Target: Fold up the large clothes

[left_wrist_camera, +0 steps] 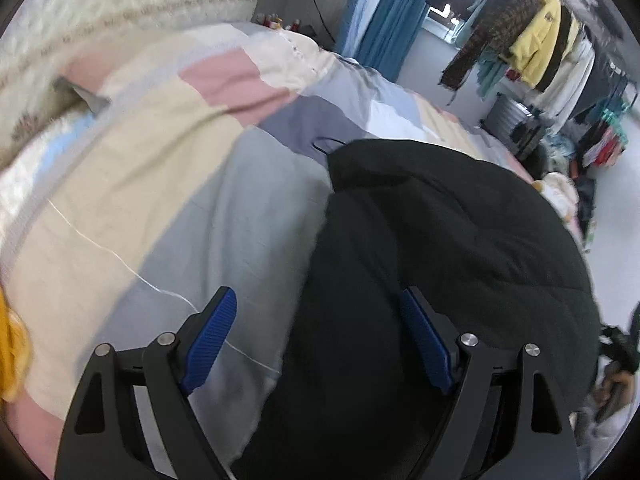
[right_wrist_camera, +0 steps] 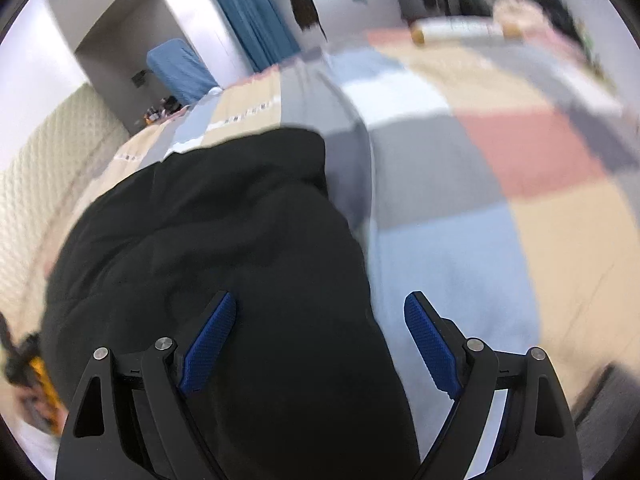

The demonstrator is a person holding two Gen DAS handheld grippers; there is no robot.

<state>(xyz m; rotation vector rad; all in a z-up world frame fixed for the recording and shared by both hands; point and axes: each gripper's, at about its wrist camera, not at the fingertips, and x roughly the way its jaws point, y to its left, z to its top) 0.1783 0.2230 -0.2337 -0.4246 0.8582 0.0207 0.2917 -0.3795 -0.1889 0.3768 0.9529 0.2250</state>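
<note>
A black padded jacket [left_wrist_camera: 440,248] is laid on a bed covered by a patchwork quilt [left_wrist_camera: 152,184] of beige, pink, grey and light blue blocks. The left gripper [left_wrist_camera: 318,320] is held wide open above the jacket's left edge; its right pad is over the black fabric and its left pad over the quilt, and nothing is pressed. The right gripper [right_wrist_camera: 320,320] is also spread open, above the jacket's right edge. A thin white thread [left_wrist_camera: 120,260] is seen across the quilt. Clothes [left_wrist_camera: 536,52] are hung on a rack behind the bed.
</note>
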